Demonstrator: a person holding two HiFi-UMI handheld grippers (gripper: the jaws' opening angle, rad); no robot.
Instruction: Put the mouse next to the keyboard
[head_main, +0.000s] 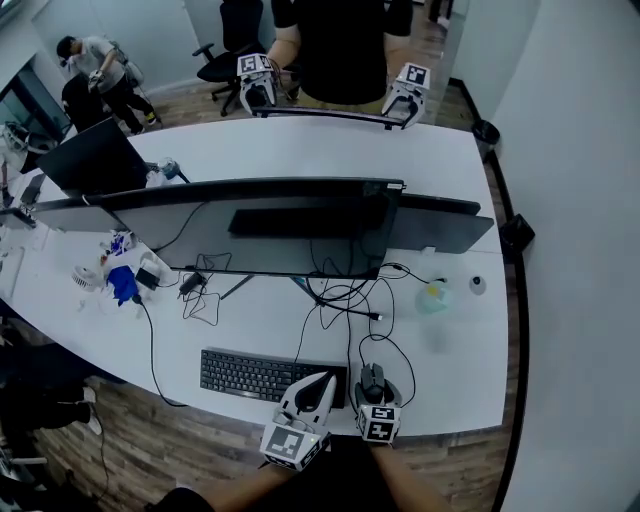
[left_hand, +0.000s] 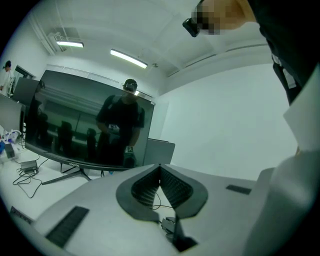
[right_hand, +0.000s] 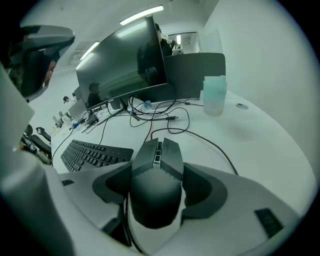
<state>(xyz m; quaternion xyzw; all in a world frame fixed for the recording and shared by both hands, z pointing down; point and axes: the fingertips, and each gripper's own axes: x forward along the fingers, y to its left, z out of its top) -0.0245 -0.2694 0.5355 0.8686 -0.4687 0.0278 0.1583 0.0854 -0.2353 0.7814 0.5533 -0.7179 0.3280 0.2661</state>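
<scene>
A black wired mouse (head_main: 372, 380) (right_hand: 156, 160) sits near the white desk's (head_main: 450, 370) front edge. It is just right of the black keyboard (head_main: 255, 373) (right_hand: 90, 152), with a small gap between them. My right gripper (head_main: 373, 395) (right_hand: 160, 182) is shut on the mouse, a dark pad against each of its sides. I cannot tell whether the mouse rests on the desk. My left gripper (head_main: 322, 380) (left_hand: 160, 167) hovers over the keyboard's right end, shut and empty, tips pointing at the monitor.
A wide black monitor (head_main: 270, 225) (left_hand: 85, 125) stands behind the keyboard. Loose cables (head_main: 345, 300) (right_hand: 165, 117) trail from it to the mouse. A pale translucent bottle (head_main: 433, 297) (right_hand: 214, 95) stands at the right. Small clutter (head_main: 122, 283) lies at the left. A person across the desk holds two more grippers (head_main: 258, 75).
</scene>
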